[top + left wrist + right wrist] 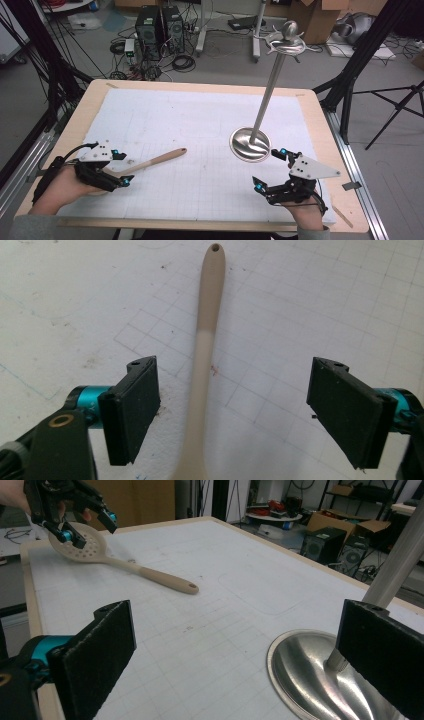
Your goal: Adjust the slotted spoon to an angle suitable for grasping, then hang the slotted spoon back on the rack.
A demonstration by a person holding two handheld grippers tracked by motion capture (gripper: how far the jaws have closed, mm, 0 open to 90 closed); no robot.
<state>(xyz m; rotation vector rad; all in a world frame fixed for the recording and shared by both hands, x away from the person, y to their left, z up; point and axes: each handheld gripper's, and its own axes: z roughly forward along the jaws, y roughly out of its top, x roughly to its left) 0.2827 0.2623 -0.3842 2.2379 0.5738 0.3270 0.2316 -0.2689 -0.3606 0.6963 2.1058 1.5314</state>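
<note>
so the left gripper (pixel 121 167) is let go and wide open at the high view's lower left, straddling the slotted spoon (pixel 155 161), whose handle runs up-right toward the stand (pixel 250 144).

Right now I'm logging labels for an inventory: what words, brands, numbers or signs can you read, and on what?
None can be read: the slotted spoon, the metal stand and the gridded mat carry no lettering. The cardboard boxes behind the table are too blurred to tell.

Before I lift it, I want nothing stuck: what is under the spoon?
The spoon lies flat on the white gridded mat, handle between the open left gripper's jaws, untouched. What lies beneath its perforated bowl is hidden.
</note>
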